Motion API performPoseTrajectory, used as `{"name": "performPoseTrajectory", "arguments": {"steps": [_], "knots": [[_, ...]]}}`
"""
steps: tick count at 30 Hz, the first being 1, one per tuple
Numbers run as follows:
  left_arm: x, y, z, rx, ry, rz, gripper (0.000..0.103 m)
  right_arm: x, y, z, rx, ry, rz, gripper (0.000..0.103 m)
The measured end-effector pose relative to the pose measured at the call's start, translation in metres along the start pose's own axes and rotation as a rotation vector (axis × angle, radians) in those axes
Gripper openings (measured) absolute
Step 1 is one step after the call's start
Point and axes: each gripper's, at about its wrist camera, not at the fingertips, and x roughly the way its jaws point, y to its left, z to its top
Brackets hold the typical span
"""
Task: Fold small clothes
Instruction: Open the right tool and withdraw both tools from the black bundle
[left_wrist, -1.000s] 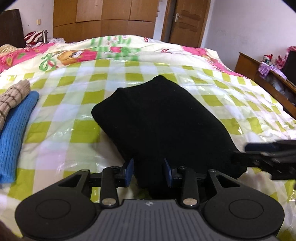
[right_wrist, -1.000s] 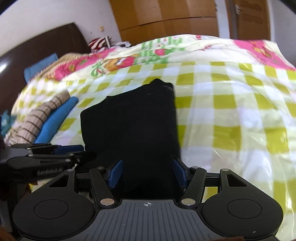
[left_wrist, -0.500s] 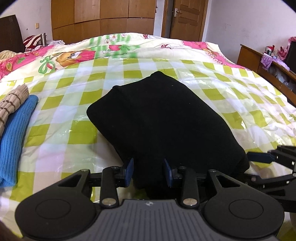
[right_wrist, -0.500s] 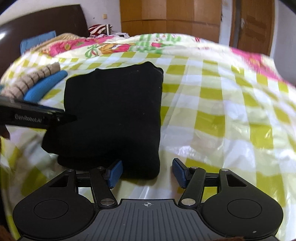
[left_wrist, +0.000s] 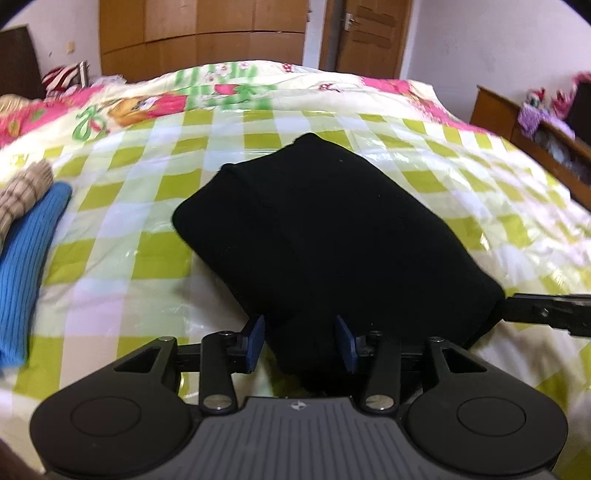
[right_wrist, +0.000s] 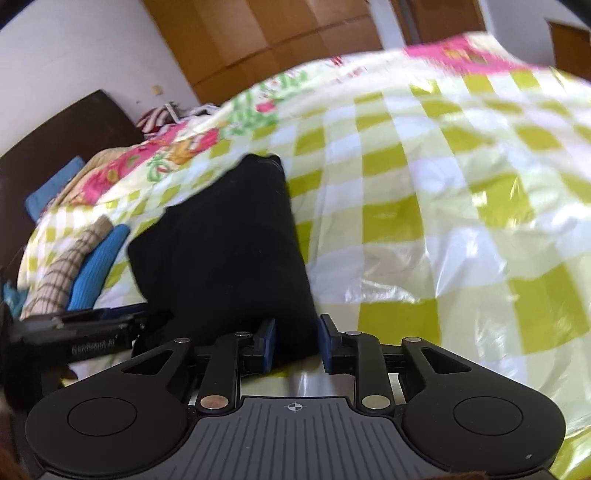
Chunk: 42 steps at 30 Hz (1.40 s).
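Note:
A folded black garment (left_wrist: 325, 229) lies on the green-and-white checked bed cover (left_wrist: 147, 251). My left gripper (left_wrist: 301, 343) sits at its near edge with the cloth between the jaws. The jaws are opening, and a sliver of cover shows beside the left pad. My right gripper (right_wrist: 295, 341) is at the near right corner of the black garment (right_wrist: 229, 240). Its jaws are closing and the cloth fills the gap between the blue pads. The right gripper (left_wrist: 546, 312) shows at the left wrist view's right edge, and the left gripper (right_wrist: 92, 332) at the right wrist view's lower left.
A folded blue knit (left_wrist: 26, 266) and a beige striped roll (left_wrist: 22, 188) lie to the left of the garment. Pink flowered bedding (left_wrist: 140, 107) covers the far end. A wooden cabinet (left_wrist: 517, 122) stands to the right, and a wardrobe (left_wrist: 203, 37) and a door are behind.
The right gripper came in to the garment's near right corner, rolled, and its jaws narrowed around the cloth. The left jaws widened slightly without moving away.

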Motion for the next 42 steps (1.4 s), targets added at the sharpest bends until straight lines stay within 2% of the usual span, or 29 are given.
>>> {"name": "performPoseTrajectory", "arguments": {"steps": [3,7,12,19,31,39,42], "knots": [[-0.012,0.003,0.000,-0.030,-0.007,-0.008,0.056,-0.018,0.005,0.003,-0.057,-0.015,0.009,0.026],[-0.019,-0.005,-0.002,-0.050,0.002,0.022,0.056,-0.022,0.023,0.001,-0.151,-0.014,-0.059,0.026],[-0.031,-0.013,-0.009,-0.079,0.013,0.057,0.058,-0.008,0.033,-0.002,-0.144,0.024,-0.070,0.028],[-0.041,-0.024,-0.020,-0.074,0.020,0.100,0.073,-0.018,0.055,-0.013,-0.181,0.041,-0.056,0.030],[-0.052,-0.033,-0.044,-0.073,0.059,0.128,0.086,-0.030,0.065,-0.033,-0.127,0.046,-0.089,0.037],[-0.060,-0.039,-0.050,-0.052,0.048,0.162,0.103,-0.034,0.071,-0.042,-0.128,0.052,-0.097,0.037],[-0.063,-0.040,-0.053,-0.047,0.040,0.197,0.103,-0.035,0.072,-0.043,-0.131,0.051,-0.102,0.041]]}}
